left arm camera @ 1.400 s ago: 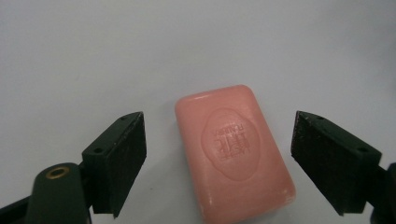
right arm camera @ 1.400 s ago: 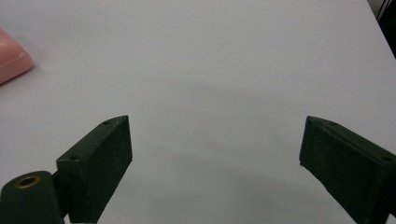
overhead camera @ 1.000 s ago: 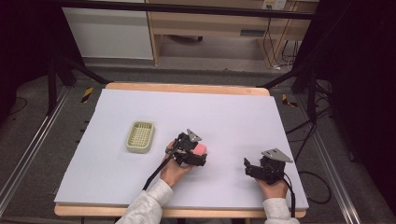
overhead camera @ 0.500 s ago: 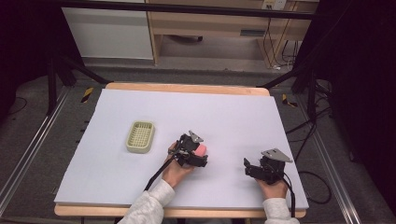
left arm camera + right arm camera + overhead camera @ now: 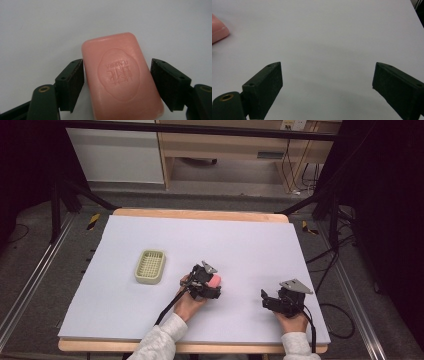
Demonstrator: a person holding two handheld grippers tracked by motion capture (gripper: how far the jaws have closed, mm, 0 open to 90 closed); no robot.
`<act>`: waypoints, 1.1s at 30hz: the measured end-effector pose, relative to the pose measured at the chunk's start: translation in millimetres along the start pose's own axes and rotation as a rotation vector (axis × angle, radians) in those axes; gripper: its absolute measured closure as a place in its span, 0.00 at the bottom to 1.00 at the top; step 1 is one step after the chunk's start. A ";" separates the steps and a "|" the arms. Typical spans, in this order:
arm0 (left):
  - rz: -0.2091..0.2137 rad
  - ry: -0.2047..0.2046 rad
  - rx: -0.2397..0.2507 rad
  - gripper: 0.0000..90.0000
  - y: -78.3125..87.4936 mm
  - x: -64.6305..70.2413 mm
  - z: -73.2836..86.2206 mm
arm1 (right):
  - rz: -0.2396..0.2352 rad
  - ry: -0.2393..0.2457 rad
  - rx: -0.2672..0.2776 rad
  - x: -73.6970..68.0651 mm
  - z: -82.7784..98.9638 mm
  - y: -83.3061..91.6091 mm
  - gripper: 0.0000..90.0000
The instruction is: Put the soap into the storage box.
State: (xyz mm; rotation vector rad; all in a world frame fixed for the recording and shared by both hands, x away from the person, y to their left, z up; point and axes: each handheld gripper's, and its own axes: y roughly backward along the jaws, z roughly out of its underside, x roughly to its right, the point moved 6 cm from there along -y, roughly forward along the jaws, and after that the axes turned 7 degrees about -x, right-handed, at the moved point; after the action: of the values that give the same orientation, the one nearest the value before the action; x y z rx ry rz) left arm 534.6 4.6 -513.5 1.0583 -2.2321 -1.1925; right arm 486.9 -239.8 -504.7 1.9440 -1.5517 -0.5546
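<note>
While the left claw (image 5: 117, 82) had just been closing around the pink soap (image 5: 121, 75), its pads seemed barely touching. Centring before squeezing looked wise; the right claw (image 5: 327, 87) stood open at the frame's lower right.

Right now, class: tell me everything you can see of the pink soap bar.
The pink soap bar is a rounded rectangular block, smooth and waxy-looking, with an oval stamped emblem and raised lettering on top. It lies flat on the white table cover, right of the green soap dish. The left gripper straddles it, jaws just closing; one pad touches its side.
</note>
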 end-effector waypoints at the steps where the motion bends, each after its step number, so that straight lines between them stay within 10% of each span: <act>1: 0.001 0.001 -0.001 0.31 0.0 -0.1 0.0 | 0.001 0.001 0.000 -0.1 0.0 0.0 0.11; 33: 0.014 -0.006 -0.026 0.40 -1.2 0.1 1.8 | -0.002 0.007 -0.004 -0.9 0.1 -0.5 0.11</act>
State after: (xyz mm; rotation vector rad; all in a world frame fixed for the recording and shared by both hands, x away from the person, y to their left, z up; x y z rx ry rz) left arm 533.8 5.1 -515.5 1.0283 -2.2185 -1.2171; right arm 487.0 -238.9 -505.1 1.9426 -1.5439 -0.5506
